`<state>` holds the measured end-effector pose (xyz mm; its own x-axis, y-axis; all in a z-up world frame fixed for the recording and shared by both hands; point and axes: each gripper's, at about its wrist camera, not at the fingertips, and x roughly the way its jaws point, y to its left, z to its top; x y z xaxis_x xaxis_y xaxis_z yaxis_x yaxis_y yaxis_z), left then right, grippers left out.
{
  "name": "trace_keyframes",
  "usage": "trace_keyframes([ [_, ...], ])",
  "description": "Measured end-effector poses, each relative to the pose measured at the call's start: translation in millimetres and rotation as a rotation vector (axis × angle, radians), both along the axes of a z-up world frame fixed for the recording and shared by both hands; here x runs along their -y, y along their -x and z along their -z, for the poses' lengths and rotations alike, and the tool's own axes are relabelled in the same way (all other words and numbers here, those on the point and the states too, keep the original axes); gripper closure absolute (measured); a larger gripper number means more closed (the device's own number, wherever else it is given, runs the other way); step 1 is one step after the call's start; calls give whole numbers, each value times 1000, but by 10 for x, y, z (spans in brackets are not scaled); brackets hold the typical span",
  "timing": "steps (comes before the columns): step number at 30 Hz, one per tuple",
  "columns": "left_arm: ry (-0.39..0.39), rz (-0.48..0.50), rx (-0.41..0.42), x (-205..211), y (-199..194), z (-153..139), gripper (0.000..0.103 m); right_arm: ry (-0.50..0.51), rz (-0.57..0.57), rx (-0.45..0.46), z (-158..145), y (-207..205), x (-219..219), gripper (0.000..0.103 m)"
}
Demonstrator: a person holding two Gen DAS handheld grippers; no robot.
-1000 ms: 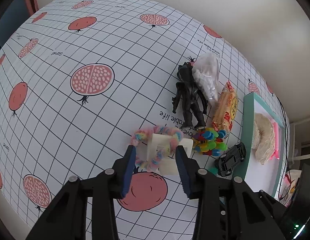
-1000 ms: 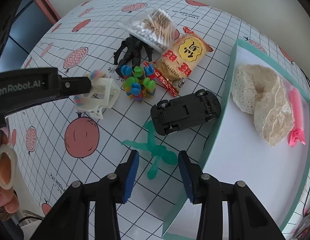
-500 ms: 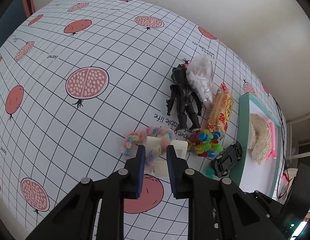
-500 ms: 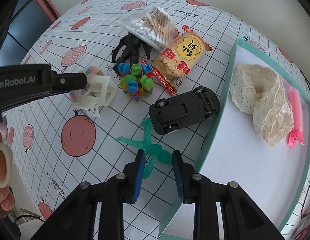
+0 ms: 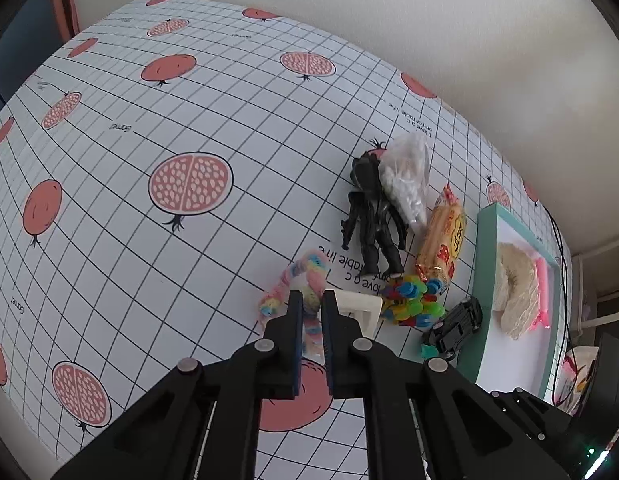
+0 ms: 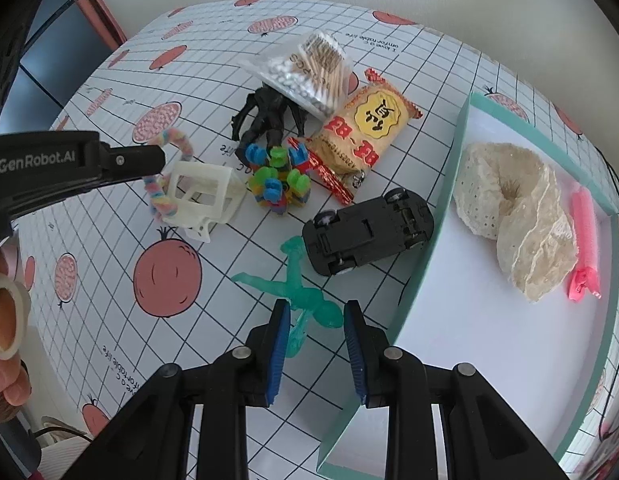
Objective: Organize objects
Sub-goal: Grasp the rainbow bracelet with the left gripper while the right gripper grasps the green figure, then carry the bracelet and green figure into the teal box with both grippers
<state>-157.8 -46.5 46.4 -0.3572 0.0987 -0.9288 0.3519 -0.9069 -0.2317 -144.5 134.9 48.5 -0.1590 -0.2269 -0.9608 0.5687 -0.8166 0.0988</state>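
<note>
- Left claw [image 5: 310, 312], low centre of its frame, is clenched on the pastel fuzzy loop [image 5: 305, 276], which lies against the white plastic frame [image 6: 201, 196] on the worktop [image 5: 149, 240].
- The loop looks light, soft and floppy; pinching one strand should hold it.
- Right claw [image 6: 314, 334] is released, straddling the green figure [image 6: 305, 300], probably rubbery.
- The teal tray [image 6: 441, 220] at right holds a cream lace piece [image 6: 509, 208] and a pink clip [image 6: 585, 236].
</note>
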Motion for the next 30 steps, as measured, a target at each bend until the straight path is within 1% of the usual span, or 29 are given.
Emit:
trace_keyframes([
  [6, -16, -26, -33, 65, -14, -101, 94, 21, 6, -21, -116, 10, -41, 73],
  [7, -12, -29, -42, 66, -15, -132, 94, 25, 9, -25, -139, -86, -6, 73],
  [9, -17, -35, -58, 67, -41, -195, 94, 34, 14, -32, -139, -109, 10, 73],
  [13, -25, -40, -78, 55, -60, -286, 95, 51, 25, -42, -173, 15, 19, 73],
  [16, -33, -36, -95, 22, -54, -343, 95, 58, 36, -47, -192, 10, -47, 73],
  [22, -56, -12, -134, -109, -35, -475, 95, 73, 69, -59, -244, 100, -161, 73],
  [26, -68, 16, -153, -246, -19, -542, 95, 82, 109, -77, -320, 148, -322, 73],
  [30, -98, 47, -166, -417, 4, -581, 95, 86, 164, -90, -360, 213, -532, 73],
])
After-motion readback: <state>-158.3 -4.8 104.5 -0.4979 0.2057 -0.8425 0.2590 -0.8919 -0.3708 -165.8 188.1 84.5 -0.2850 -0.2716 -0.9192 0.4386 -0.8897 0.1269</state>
